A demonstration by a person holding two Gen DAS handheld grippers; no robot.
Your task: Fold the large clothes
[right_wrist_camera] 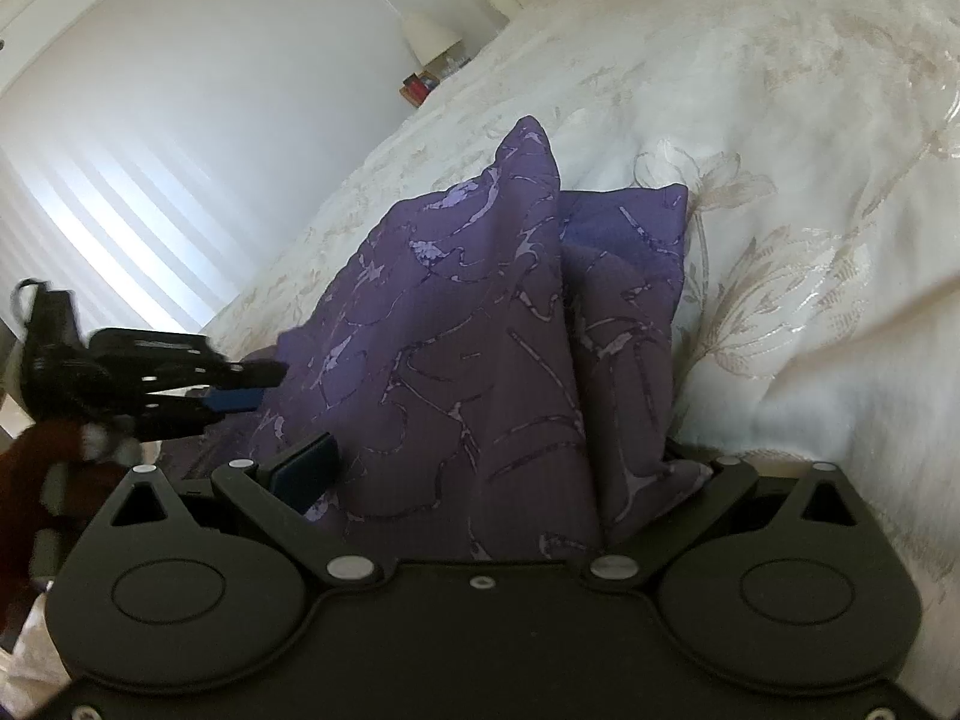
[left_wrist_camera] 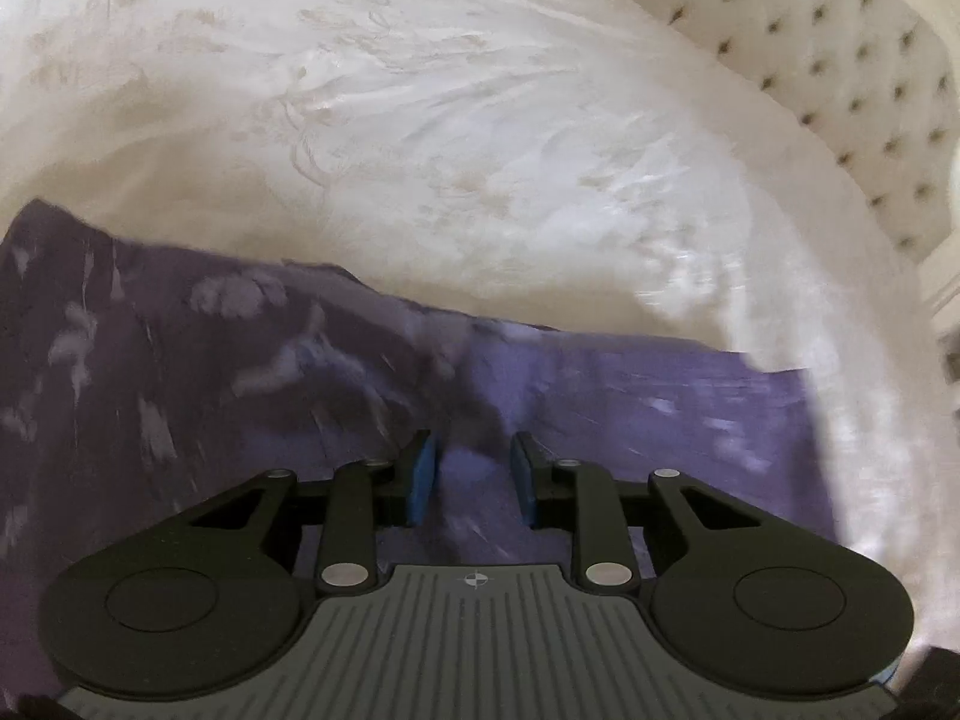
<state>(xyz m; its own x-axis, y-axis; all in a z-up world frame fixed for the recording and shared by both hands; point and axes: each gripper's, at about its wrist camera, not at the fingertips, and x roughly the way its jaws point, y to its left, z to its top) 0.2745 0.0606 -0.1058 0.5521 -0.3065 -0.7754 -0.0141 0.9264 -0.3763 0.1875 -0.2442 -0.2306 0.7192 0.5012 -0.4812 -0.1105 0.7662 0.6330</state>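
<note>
**Two grippers on one purple garment: where the fold may fail**

Two-handed grasp on a bed, read from left to right. At left, the left gripper [right_wrist_camera: 252, 384] stands with its blue pads narrowed to a small gap; in its own wrist view a ridge of the purple garment [left_wrist_camera: 240, 360] rises between them, though blur leaves it unclear whether the pads actually pinch the cloth. Should they hold only a thin outer layer, that edge would likely slip free when lifted. At centre, the garment lies bunched in tall folds on the white bedspread [right_wrist_camera: 780, 150], near its edge. At right, the right gripper [right_wrist_camera: 516, 474] stands wide, a thick bundle of cloth filling the span between its fingers; one finger is hidden by fabric, so a firm hold cannot be confirmed. Uneven tension between the two holds could drag the bundle sideways, skewing the crease, or pull up the bedspread beneath.
</note>
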